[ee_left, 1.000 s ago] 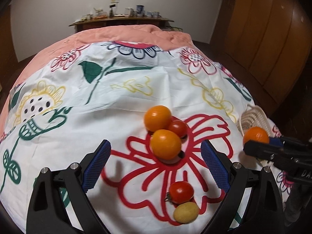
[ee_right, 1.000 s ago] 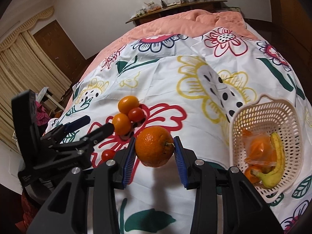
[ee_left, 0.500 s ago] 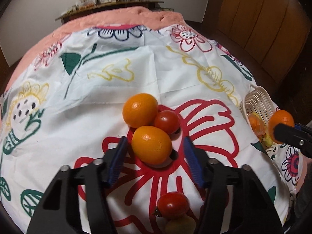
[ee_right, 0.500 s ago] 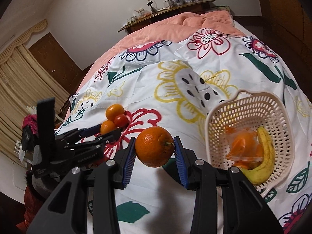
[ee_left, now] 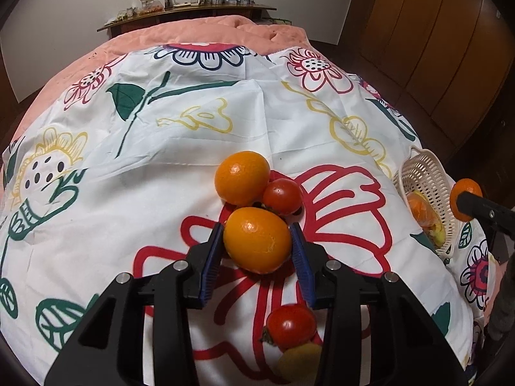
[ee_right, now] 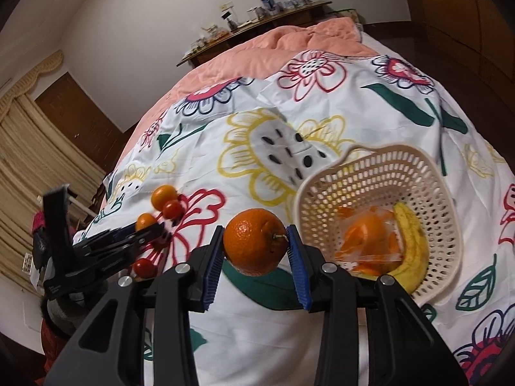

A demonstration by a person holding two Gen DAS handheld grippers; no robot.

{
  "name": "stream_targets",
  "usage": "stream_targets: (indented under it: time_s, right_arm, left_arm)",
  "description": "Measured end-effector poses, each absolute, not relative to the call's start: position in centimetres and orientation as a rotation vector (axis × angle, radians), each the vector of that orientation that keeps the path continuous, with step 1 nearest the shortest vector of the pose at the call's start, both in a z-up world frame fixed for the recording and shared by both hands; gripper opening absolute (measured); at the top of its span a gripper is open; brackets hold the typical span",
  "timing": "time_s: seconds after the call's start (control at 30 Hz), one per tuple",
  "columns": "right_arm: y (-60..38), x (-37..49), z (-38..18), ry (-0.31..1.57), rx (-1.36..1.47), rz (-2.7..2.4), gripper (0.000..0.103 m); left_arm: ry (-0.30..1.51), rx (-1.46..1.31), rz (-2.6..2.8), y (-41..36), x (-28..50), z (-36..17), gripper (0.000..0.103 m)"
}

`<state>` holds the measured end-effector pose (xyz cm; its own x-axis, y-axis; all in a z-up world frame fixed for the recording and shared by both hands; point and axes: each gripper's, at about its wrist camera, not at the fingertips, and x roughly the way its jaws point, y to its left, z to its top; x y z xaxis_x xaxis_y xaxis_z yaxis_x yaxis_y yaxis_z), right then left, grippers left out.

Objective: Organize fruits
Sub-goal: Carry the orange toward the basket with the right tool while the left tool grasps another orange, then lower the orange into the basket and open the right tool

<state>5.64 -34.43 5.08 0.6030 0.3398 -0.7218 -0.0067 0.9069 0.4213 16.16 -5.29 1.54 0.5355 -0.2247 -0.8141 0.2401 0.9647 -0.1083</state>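
Observation:
On the flowered bedspread lies a smooth orange (ee_left: pixel 257 239), and my left gripper (ee_left: pixel 257 229) is closing on it, both blue pads touching its sides. Behind it sit a second orange (ee_left: pixel 242 177) and a tomato (ee_left: pixel 282 196). Nearer me lie another tomato (ee_left: pixel 291 325) and a pale yellow fruit (ee_left: pixel 299 363). My right gripper (ee_right: pixel 255 230) is shut on a stemmed orange (ee_right: pixel 254 241), held in the air just left of the cream basket (ee_right: pixel 379 160). The basket holds a banana (ee_right: pixel 413 251) and bagged orange pieces (ee_right: pixel 367 241).
The white flowered cloth (ee_left: pixel 193 148) covers a bed with a peach quilt (ee_left: pixel 209 32) behind. A cluttered wooden shelf (ee_left: pixel 186 9) stands at the far wall. Wooden wardrobe doors (ee_left: pixel 434 48) are on the right, curtains (ee_right: pixel 29 160) on the left.
The left jaws have come in from wide apart to touch the near orange. The right gripper has carried its orange sideways toward the basket, which now lies closer.

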Motion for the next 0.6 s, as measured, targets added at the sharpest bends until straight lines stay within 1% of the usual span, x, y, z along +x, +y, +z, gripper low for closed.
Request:
stream_targets:
  time_s: [0.27, 0.6]
  right_arm:
    - [-38.1, 4.9, 4.5, 0.901, 0.433, 0.115, 0.039]
    - [-42.7, 4.0, 2.7, 0.911, 0.488, 0.005, 0.039]
  left_arm:
    - [0.93, 0.009, -0.281, -5.1, 14.9, 3.1, 0.043]
    - [0.886, 0.039, -0.327, -7.5, 13.4, 4.9, 0.043]
